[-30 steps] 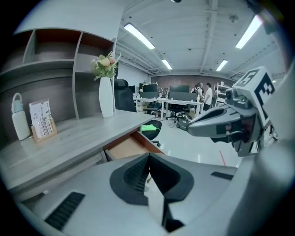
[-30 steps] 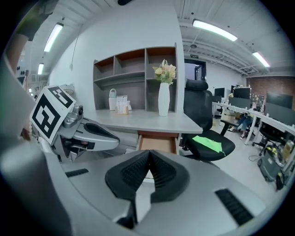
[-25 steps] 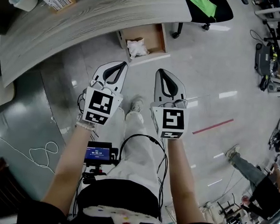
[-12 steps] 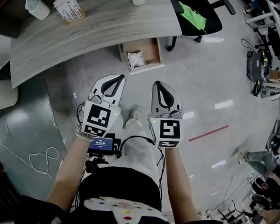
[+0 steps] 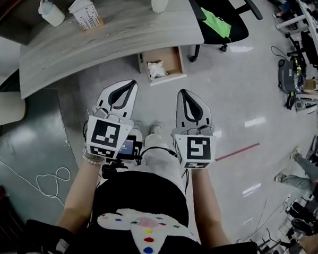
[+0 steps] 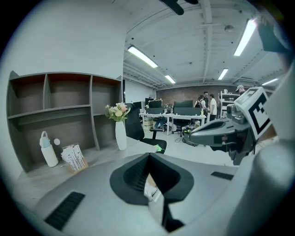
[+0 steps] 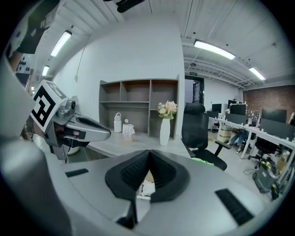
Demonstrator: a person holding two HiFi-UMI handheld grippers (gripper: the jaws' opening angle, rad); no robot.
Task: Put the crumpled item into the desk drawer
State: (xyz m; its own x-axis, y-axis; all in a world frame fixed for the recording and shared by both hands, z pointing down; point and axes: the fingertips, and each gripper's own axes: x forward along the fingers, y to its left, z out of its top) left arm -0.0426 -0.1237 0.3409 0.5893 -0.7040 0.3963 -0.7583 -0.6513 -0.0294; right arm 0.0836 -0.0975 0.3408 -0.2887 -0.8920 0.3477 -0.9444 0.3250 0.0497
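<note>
The crumpled white item (image 5: 156, 70) lies inside the open wooden desk drawer (image 5: 173, 57), which is pulled out under the grey desk (image 5: 110, 36). My left gripper (image 5: 130, 83) and right gripper (image 5: 183, 92) are held side by side over the floor, well short of the drawer, both pointing toward it. Both are shut and hold nothing. In the left gripper view the jaws (image 6: 148, 156) meet, and a bit of the white item (image 6: 150, 190) shows past them. The right gripper view has the same closed jaws (image 7: 149, 152), with the item (image 7: 146, 187) beyond.
On the desk stand a white vase (image 5: 160, 0), a white bottle (image 5: 50, 12) and a printed box (image 5: 86, 13). A black office chair with a green cloth (image 5: 218, 18) is right of the drawer. A white cable (image 5: 50, 179) lies on the floor at left, red tape (image 5: 237, 151) at right.
The view has drawn back from the desk, so the drawer looks smaller and farther. Both grippers stay shut and side by side.
</note>
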